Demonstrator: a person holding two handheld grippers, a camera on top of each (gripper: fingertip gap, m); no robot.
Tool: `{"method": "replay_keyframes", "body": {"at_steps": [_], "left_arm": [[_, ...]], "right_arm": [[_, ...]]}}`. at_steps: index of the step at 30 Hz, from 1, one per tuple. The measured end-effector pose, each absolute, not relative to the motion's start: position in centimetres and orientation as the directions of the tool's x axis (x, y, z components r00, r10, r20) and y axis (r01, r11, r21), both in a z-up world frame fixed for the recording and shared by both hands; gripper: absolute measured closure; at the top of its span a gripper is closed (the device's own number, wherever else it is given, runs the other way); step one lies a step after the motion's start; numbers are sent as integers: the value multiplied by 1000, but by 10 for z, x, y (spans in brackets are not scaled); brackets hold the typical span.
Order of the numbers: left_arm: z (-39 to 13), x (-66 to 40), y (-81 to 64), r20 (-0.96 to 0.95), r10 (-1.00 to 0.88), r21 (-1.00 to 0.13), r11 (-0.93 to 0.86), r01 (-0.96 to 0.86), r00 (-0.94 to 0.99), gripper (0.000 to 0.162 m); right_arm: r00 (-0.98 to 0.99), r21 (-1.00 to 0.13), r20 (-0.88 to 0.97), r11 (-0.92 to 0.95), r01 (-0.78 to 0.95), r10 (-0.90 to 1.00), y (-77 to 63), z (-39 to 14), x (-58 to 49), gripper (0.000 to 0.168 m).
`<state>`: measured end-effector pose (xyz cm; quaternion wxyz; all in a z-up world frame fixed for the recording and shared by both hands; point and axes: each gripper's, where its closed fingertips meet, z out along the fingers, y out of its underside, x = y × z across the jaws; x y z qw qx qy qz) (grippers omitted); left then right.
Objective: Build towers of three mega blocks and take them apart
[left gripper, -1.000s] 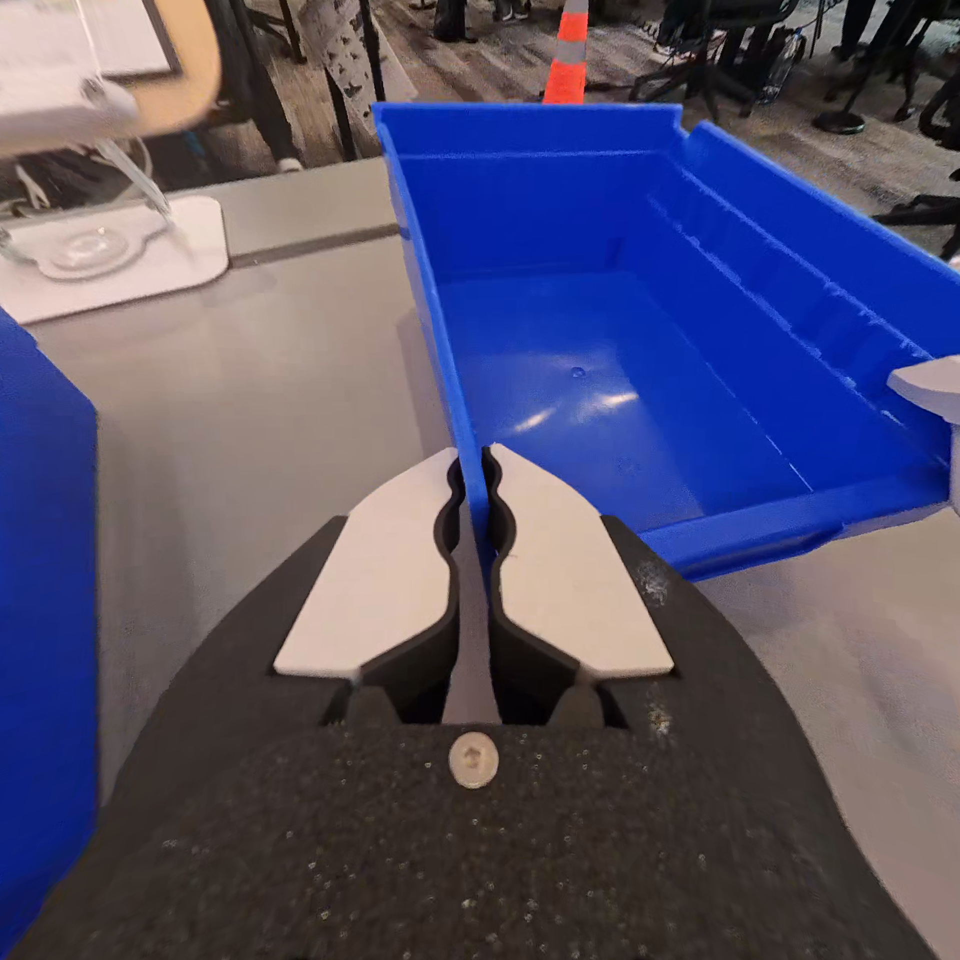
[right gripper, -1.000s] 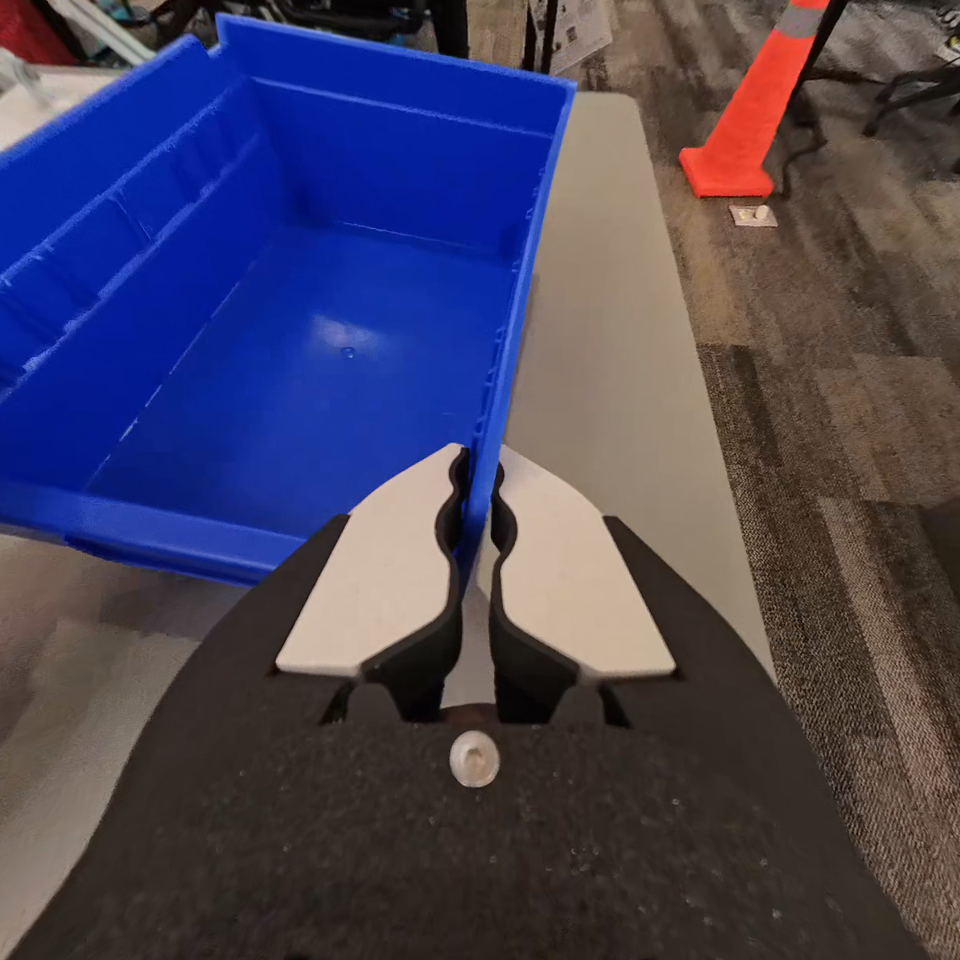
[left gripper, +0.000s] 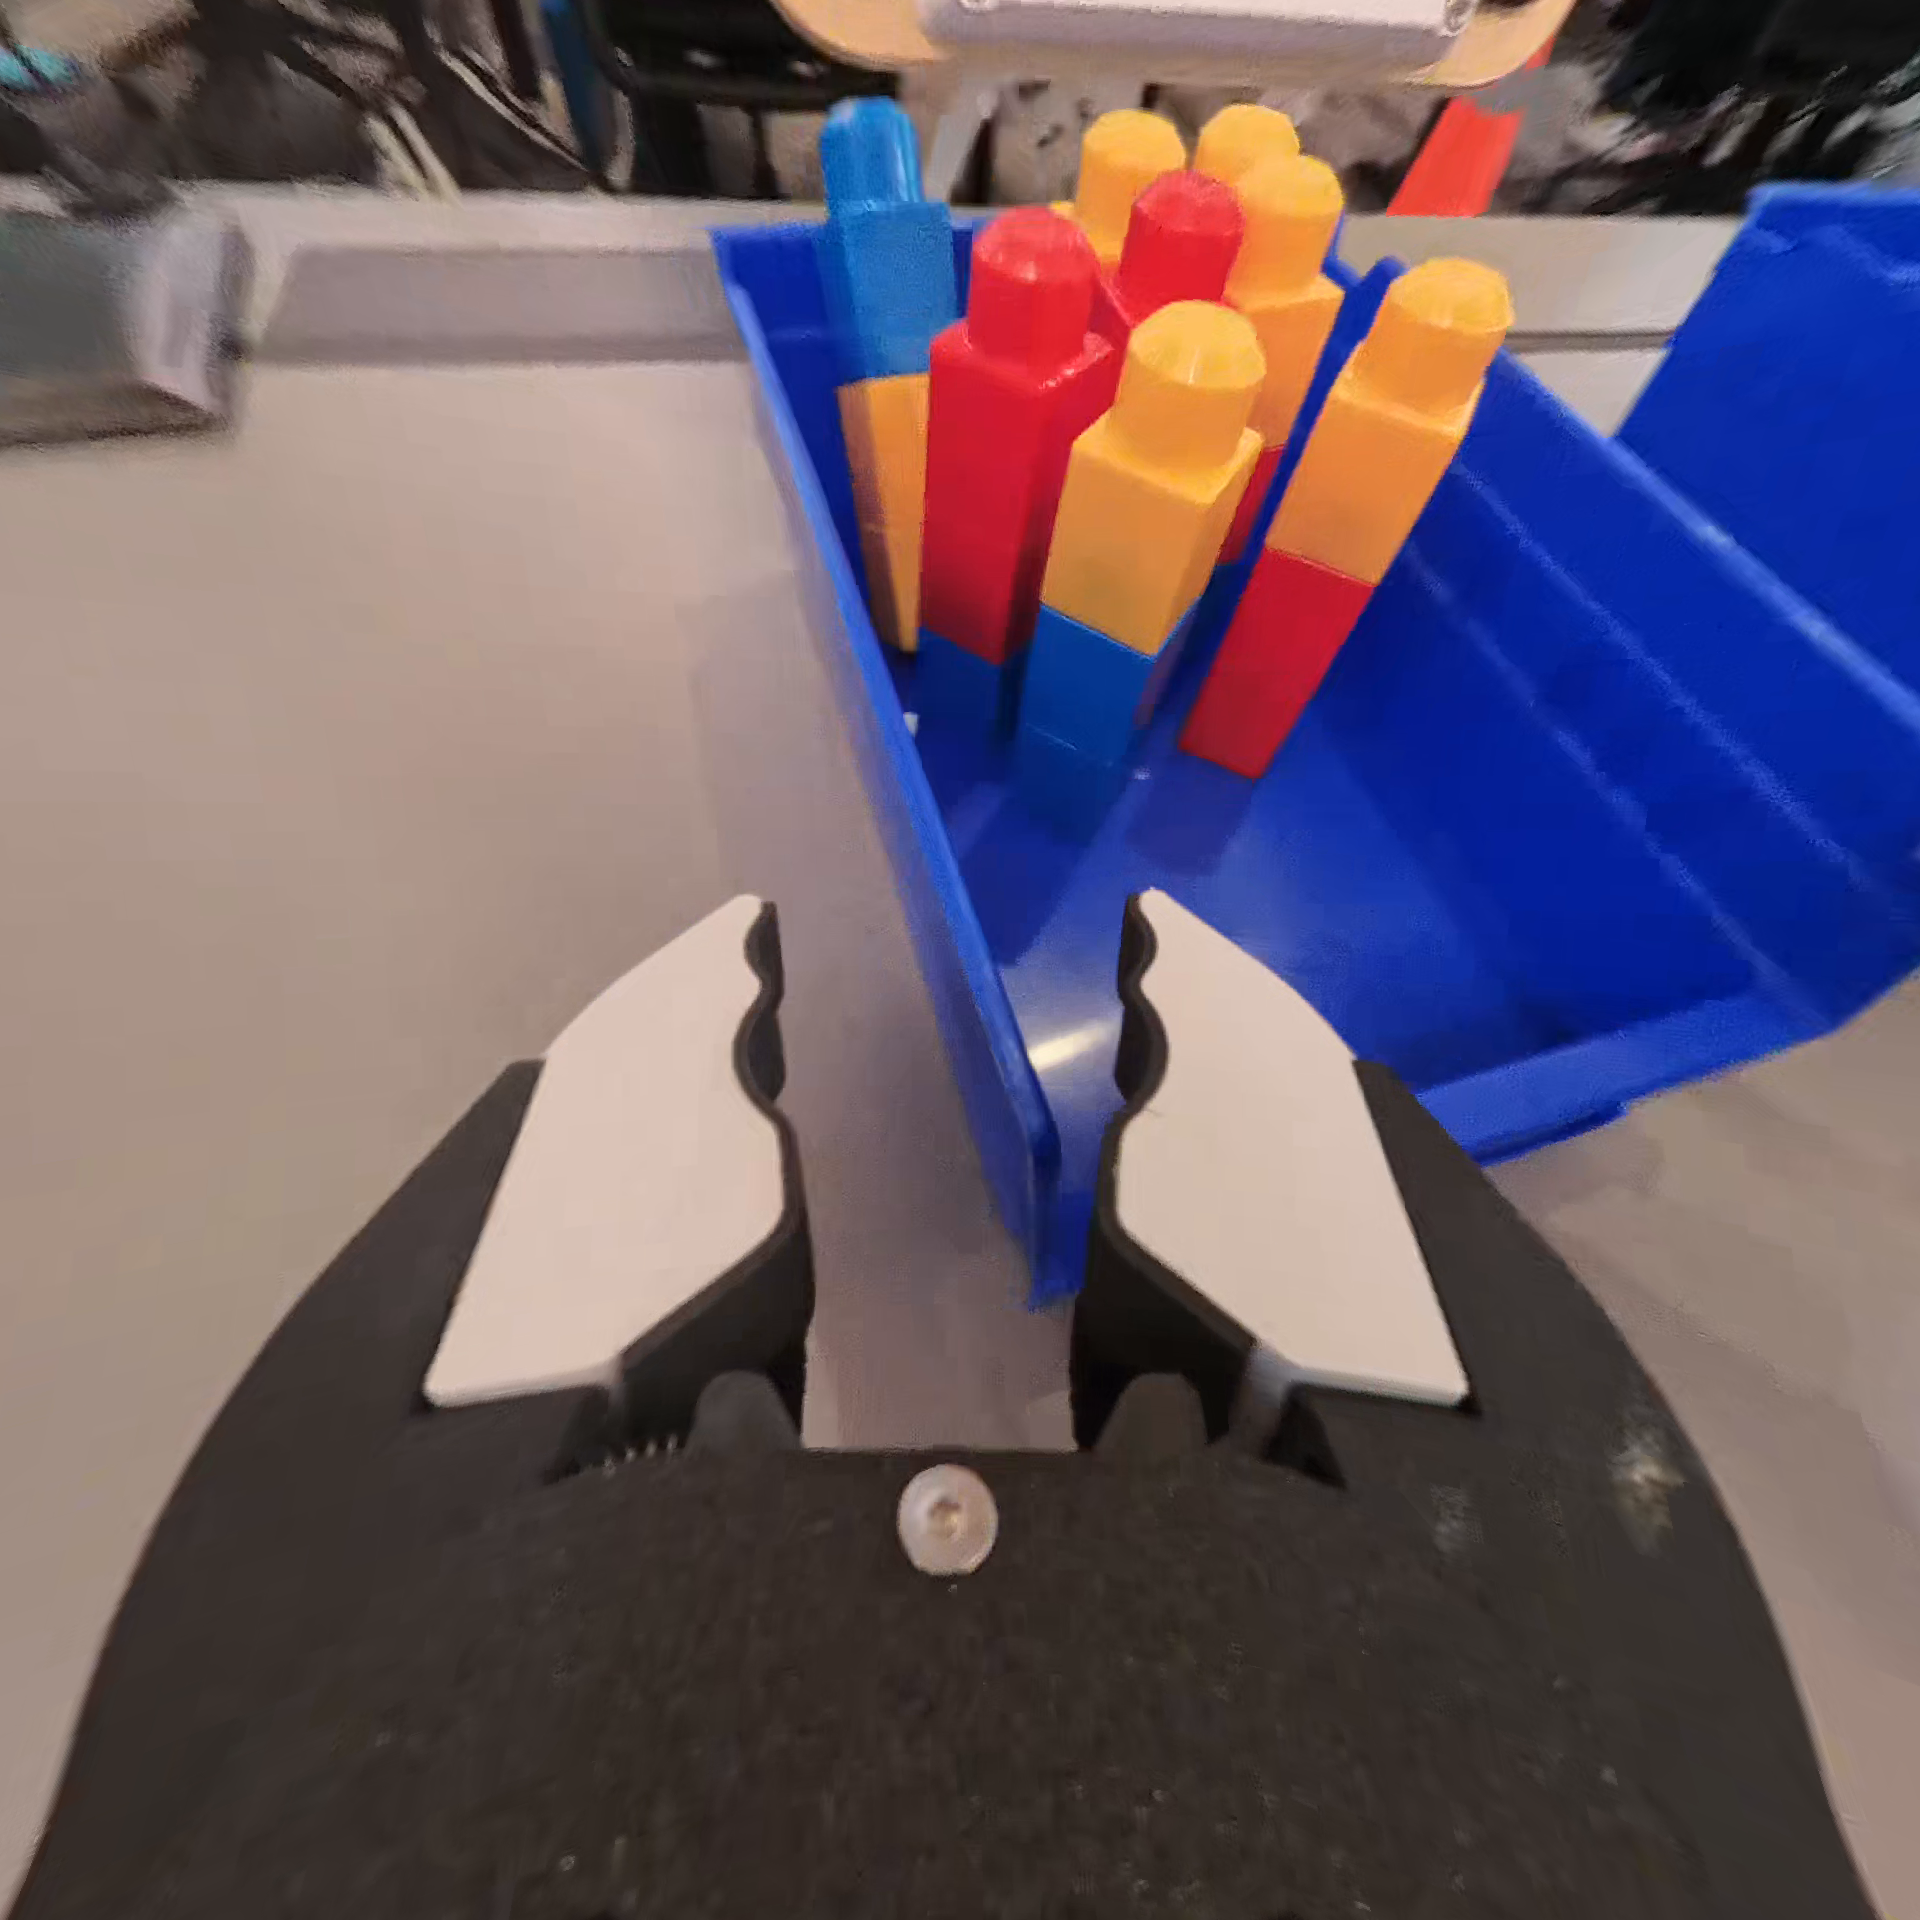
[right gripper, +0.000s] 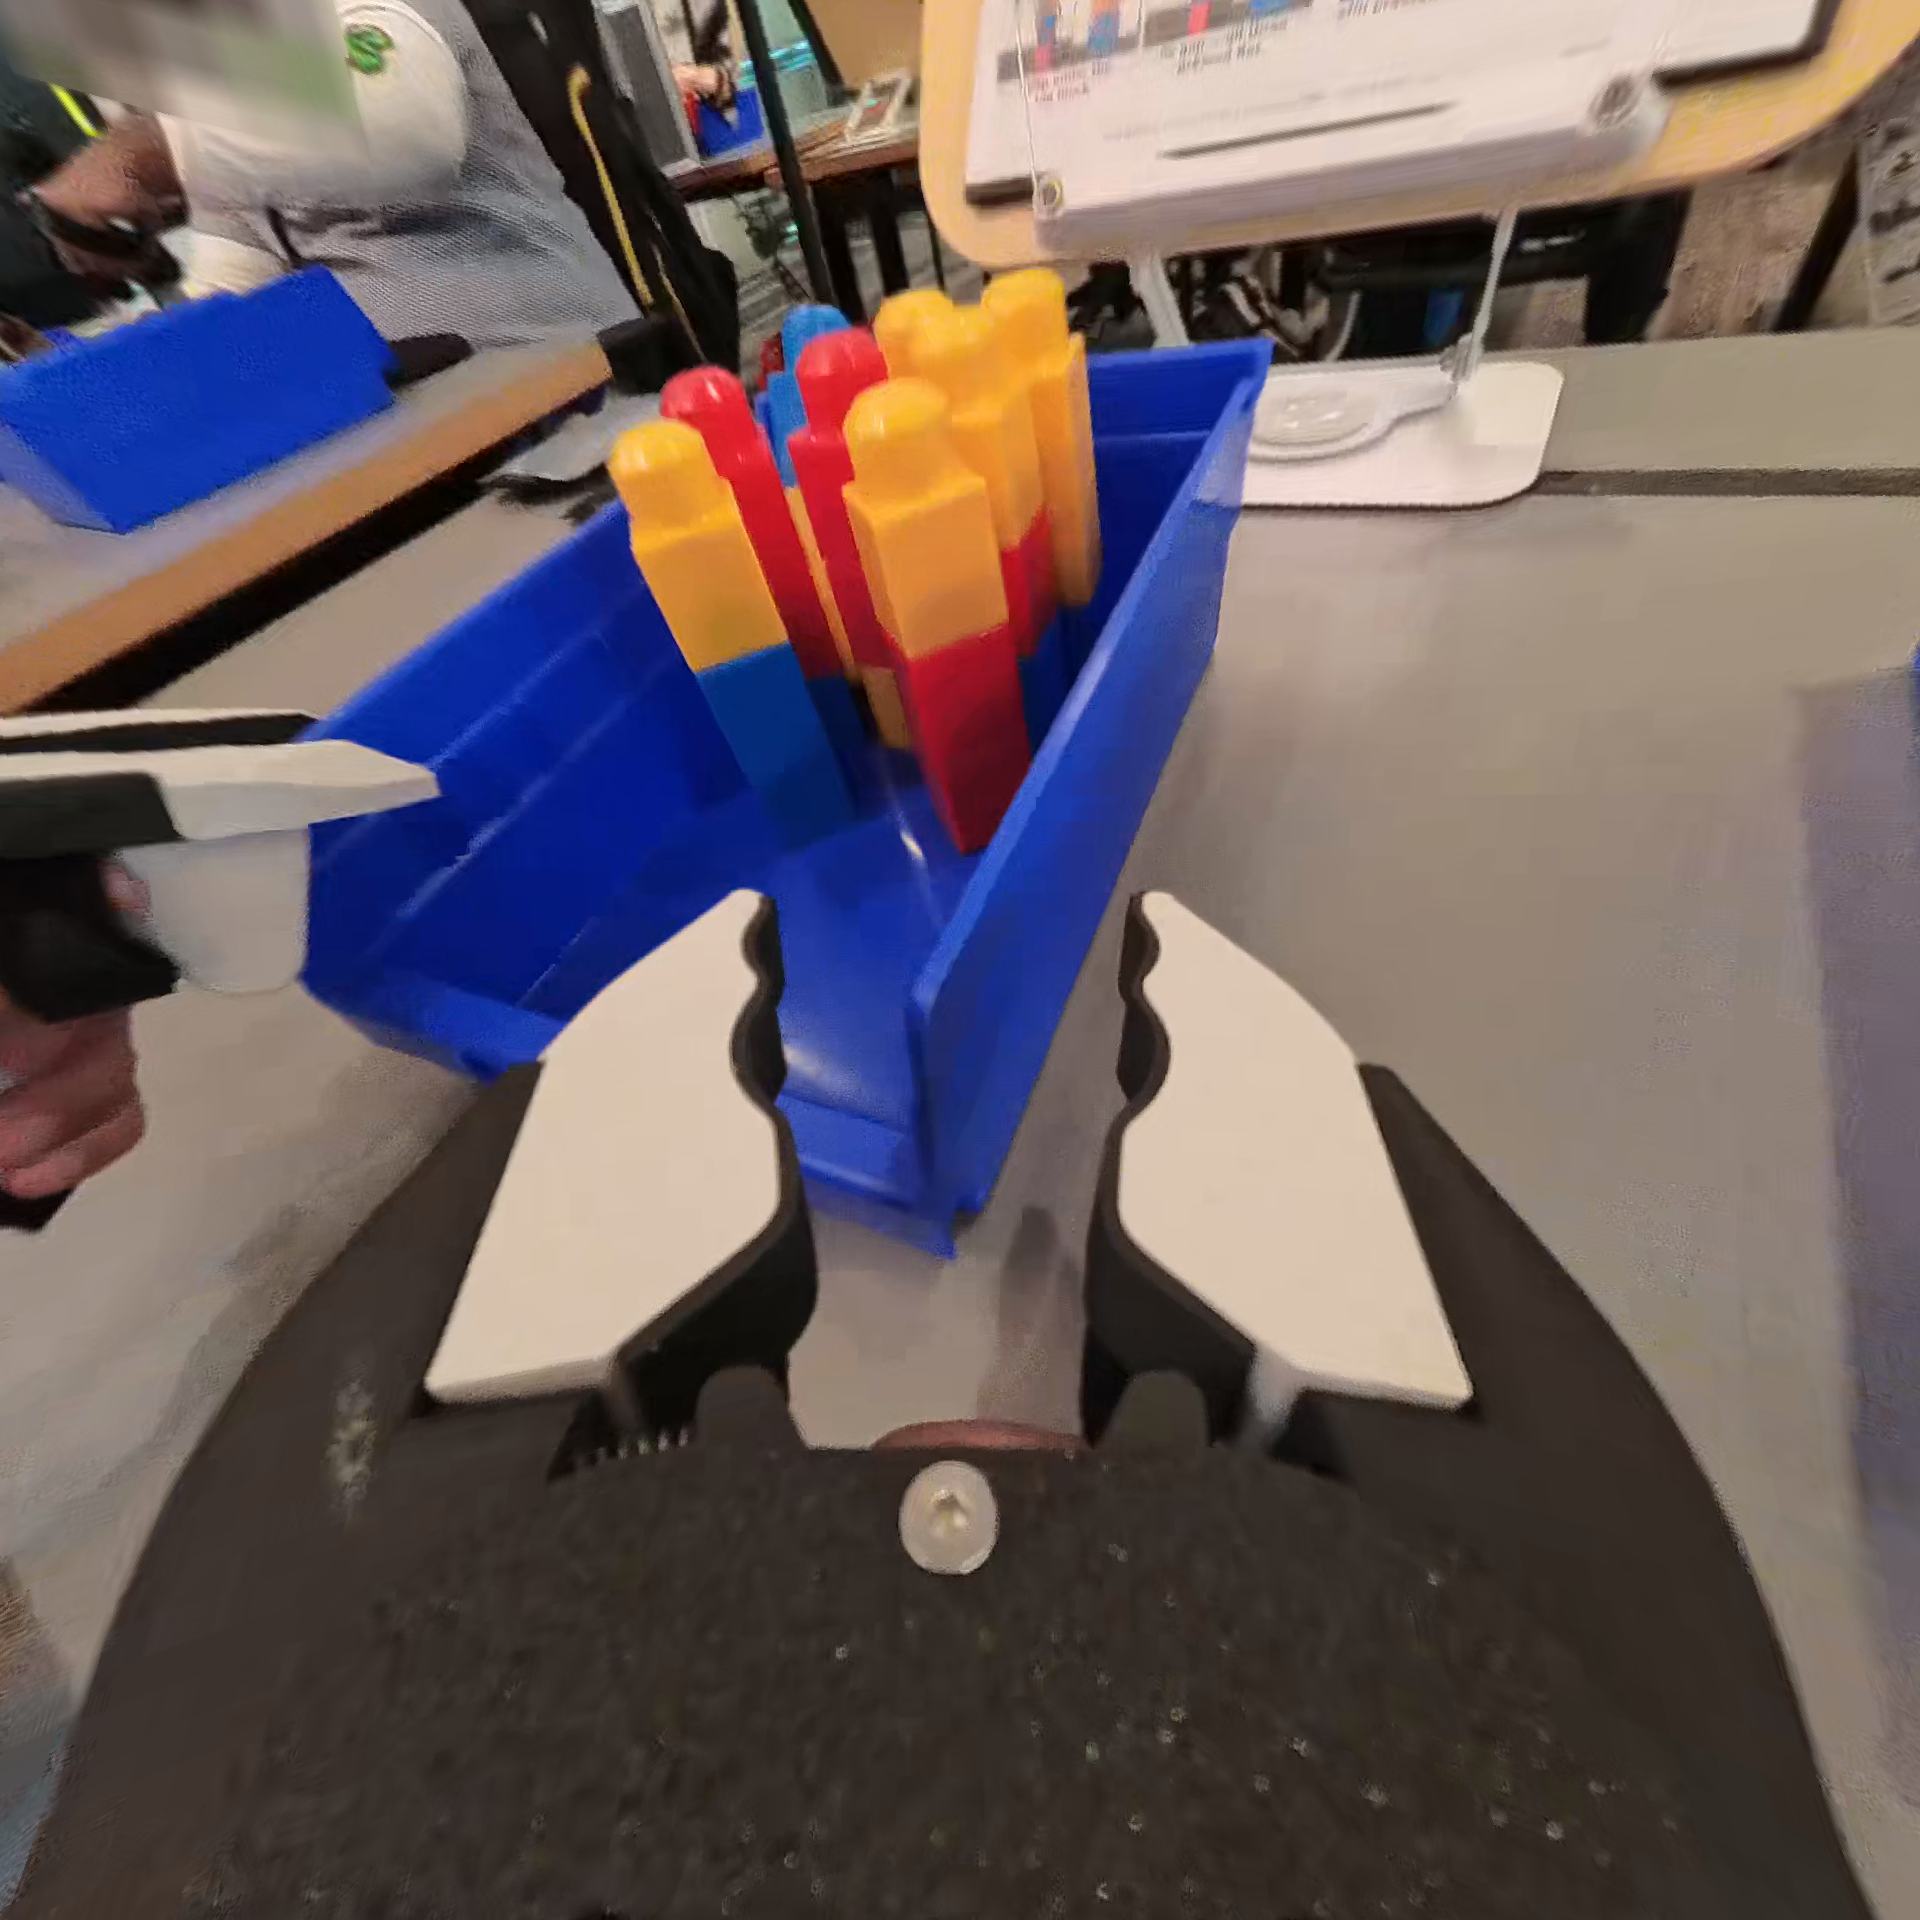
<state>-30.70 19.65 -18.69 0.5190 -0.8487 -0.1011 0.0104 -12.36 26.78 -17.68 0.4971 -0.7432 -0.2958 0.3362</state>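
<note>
Block towers (left gripper: 1122, 488) upright in blue bin (left gripper: 1558, 727), beyond both grippers. Left gripper (left gripper: 945, 925) fingers spread astride bin wall; right gripper (right gripper: 945, 925) likewise, empty. Grey table (left gripper: 416, 727).

Both the left tongs (left gripper: 945, 997) and the right tongs (right gripper: 945, 997) have a grainy black body, two pale grey fingers (left gripper: 644, 1153) with wavy black inner edges, and a silver screw (left gripper: 947, 1520) at the centre.

Grey desk (right gripper: 1507, 727) w/ white stand base (right gripper: 1403, 436) at far edge, tilted board (right gripper: 1351, 104) above it. Person (right gripper: 416, 208) in bkgd, left; orange cone (left gripper: 1455, 166) behind.
</note>
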Motion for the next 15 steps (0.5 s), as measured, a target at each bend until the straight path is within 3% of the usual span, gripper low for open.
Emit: {"method": "replay_keyframes", "body": {"at_steps": [3, 4, 5, 7, 15], "left_arm": [[-198, -300, 206, 171, 140, -857, -467, 217, 975, 122], [-202, -299, 208, 162, 133, -852, -482, 207, 978, 138], [-201, -303, 209, 144, 154, -855, -477, 201, 978, 143], [-201, -318, 209, 44, 218, -851, -503, 151, 975, 155], [-182, -392, 185, -26, 307, -879, -461, 125, 951, 160]], "right_arm": [[659, -945, -136, -296, 137, 739, 278, -197, -144, 126], [661, -946, -129, -291, 141, 739, 278, -199, -150, 123], [669, -945, -128, -295, 142, 732, 278, -199, -154, 126], [729, -924, -145, -355, 141, 668, 279, -198, -152, 156], [772, -914, -160, -387, 119, 615, 248, -188, -220, 159]]}}
